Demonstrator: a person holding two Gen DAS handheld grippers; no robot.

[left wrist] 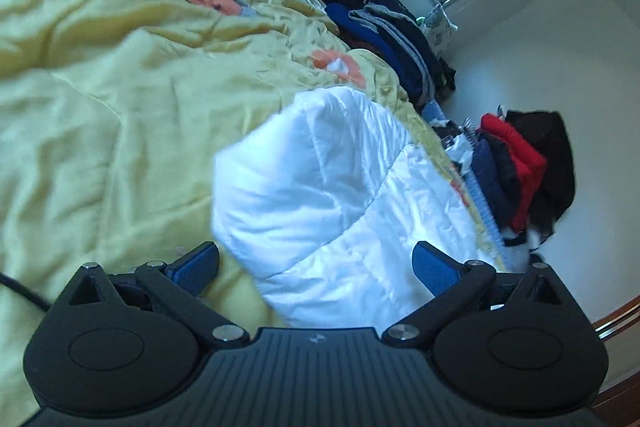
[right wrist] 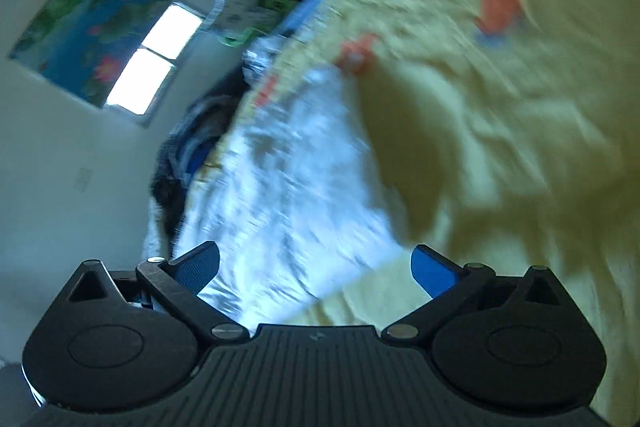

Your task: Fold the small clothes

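Both tools are seen spread wide, nothing pinched between the blue pads. The left tool (left wrist: 316, 267) is held low over the bed, tilted, with the white padded garment (left wrist: 320, 195) lying directly ahead of it and partly between its fingers; no contact with either pad can be confirmed. The garment rests on the yellow quilt (left wrist: 100, 99), puffed and partly doubled over, probably laid there so that the soft flat bedding serves as the folding area.

The right tool (right wrist: 316, 269) is likewise held open above the garment (right wrist: 280, 195), which lies ahead and slightly left of it, the quilt (right wrist: 500, 131) to its right. This view is heavily blurred, so edges cannot be judged.

Stacks of dark clothes (left wrist: 396, 47) lie beyond the garment, well apart.

Judgement: an open approach suggests a hem or sleeve is about to be taken.
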